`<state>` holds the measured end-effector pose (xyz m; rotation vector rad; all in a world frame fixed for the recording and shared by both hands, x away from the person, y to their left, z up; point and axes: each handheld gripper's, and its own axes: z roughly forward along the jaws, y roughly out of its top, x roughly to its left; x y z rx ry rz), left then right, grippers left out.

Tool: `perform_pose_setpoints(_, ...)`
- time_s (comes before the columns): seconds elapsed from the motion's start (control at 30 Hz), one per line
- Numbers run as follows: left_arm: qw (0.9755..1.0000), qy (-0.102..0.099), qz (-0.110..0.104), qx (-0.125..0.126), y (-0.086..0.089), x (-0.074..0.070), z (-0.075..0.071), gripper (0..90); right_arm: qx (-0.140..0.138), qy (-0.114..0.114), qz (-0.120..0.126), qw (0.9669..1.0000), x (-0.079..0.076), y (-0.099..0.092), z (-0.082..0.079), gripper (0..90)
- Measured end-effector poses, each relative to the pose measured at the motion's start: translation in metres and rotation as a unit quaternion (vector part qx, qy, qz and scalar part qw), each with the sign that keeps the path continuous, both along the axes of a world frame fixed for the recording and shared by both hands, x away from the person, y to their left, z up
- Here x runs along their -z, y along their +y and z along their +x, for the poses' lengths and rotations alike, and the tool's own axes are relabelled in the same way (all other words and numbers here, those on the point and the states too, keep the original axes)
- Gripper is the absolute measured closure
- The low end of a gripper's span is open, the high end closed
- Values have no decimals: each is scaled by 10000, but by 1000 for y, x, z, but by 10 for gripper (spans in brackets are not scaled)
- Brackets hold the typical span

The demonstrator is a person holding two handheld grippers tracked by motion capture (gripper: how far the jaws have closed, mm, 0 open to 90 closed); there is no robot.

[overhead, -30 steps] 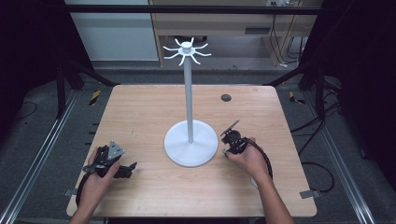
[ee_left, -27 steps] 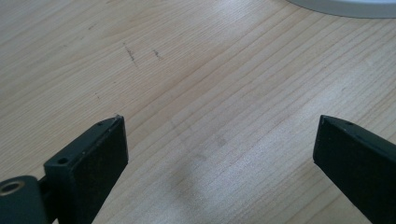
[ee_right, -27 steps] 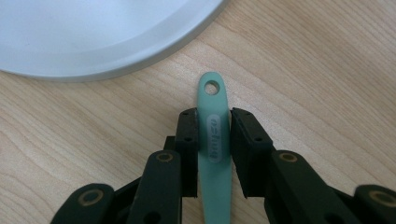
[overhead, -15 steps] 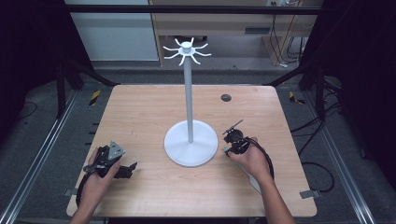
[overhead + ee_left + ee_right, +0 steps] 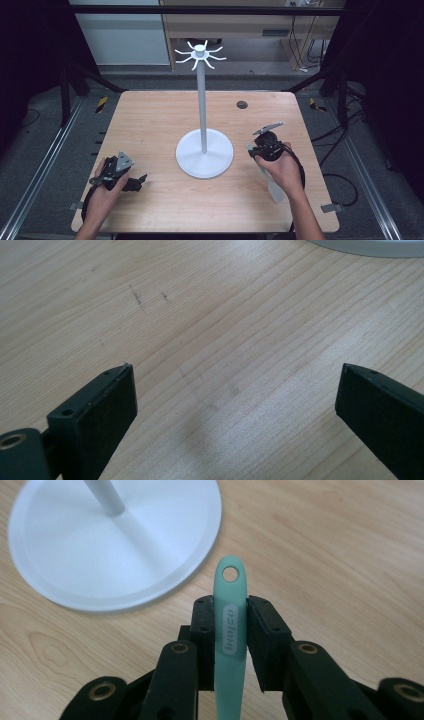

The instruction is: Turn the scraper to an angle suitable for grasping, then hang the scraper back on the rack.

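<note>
The right tool (image 5: 231,617) pinches a mint-green handle (image 5: 230,630) with a hole at its tip, just right of the white stand (image 5: 204,152) on the wooden counter (image 5: 150,120). Well left of the stand, the left tool (image 5: 235,405) rests spread, holding nothing.

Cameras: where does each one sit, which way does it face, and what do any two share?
High view: above the person's side, looking forward and down on the table; both forearms, left gripper, right gripper.
Left gripper view: on that gripper, facing bare wood between wide-apart jaws.
Right gripper view: looks along jaws clamped on a green handle.
Shared: the white stand in the high and right gripper views.
</note>
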<state>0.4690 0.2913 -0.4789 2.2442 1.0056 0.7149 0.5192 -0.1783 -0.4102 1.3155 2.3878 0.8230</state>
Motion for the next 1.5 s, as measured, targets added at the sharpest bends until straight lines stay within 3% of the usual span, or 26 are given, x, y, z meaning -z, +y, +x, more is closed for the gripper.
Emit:
perform_pose_setpoints(0.33, 10000, 6, -20, 6, -1, 0, 0, 29, 49, -480, 365, 9982, -30, -11, -8, 746)
perform_pose_setpoints(0.5, 10000, -3, -39, 18, 0, 0, 0, 29, 88, -594, 468, 9971, -38, -15, -11, 747)
perform_pose_setpoints(0.93, 10000, 0, -29, 9, 0, 0, 0, 29, 167, -1048, 754, 9915, -67, -23, -19, 746)
perform_pose_setpoints(1.33, 10000, -19, -27, -2, 0, -1, 0, 29, 230, -1539, 1035, 9824, -88, -24, -27, 746)
perform_pose_setpoints(1.5, 10000, -20, -27, 0, 0, -1, 0, 29, 239, -1644, 1078, 9802, -91, -22, -29, 746)
